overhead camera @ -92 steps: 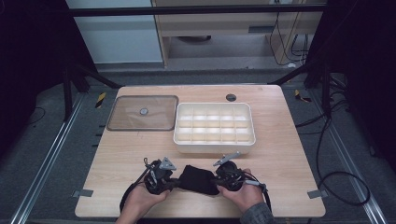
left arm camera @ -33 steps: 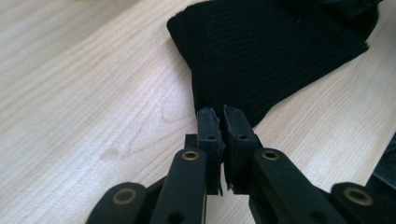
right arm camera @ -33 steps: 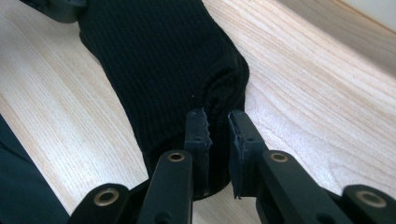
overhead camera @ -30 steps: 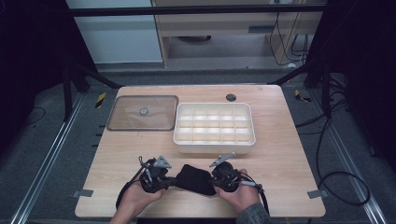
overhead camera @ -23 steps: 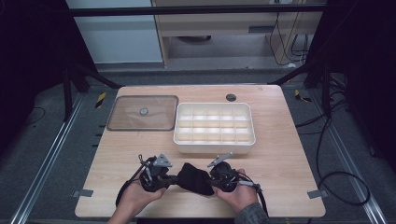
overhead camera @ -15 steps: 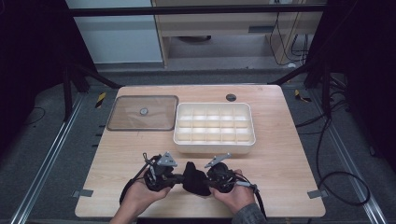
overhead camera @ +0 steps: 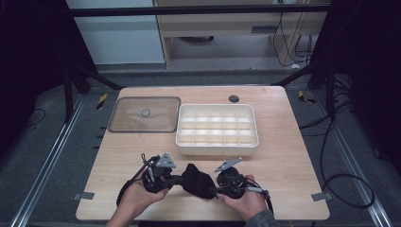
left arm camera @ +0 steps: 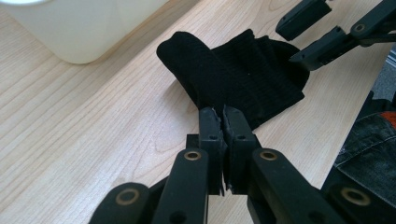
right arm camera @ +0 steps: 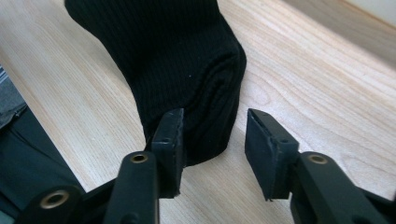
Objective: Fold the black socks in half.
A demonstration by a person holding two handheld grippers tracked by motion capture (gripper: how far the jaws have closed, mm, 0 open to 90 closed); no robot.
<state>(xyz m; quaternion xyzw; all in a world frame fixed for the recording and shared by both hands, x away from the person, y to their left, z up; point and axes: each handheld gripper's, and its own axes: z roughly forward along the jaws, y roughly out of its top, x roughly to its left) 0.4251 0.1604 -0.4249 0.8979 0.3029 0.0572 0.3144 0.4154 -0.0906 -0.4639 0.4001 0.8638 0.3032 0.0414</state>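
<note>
A black sock (overhead camera: 197,180) lies partly folded on the near part of the wooden table (overhead camera: 293,161), between the two hand-held grippers and in front of the white divided tray (overhead camera: 217,130).

Left gripper (overhead camera: 176,178): the jaws are closed on one edge of the sock. In the left gripper view the two black pads (left arm camera: 209,126) meet with ribbed fabric pinched between them, and the rest of the sock (left arm camera: 243,77) spreads away across the wood toward the other gripper's jaws.

Right gripper (overhead camera: 213,189): the jaws have just been opening. In the right gripper view they stand apart at the folded end of the sock (right arm camera: 182,60). One pad (right arm camera: 168,135) lies against the fabric; the other pad is clear of it, with bare wood visible in the gap. No clamping is evident.

A clear flat lid (overhead camera: 144,114) lies just beside the tray on its left side in the high view. Both hands rest low at the near edge of the table.
</note>
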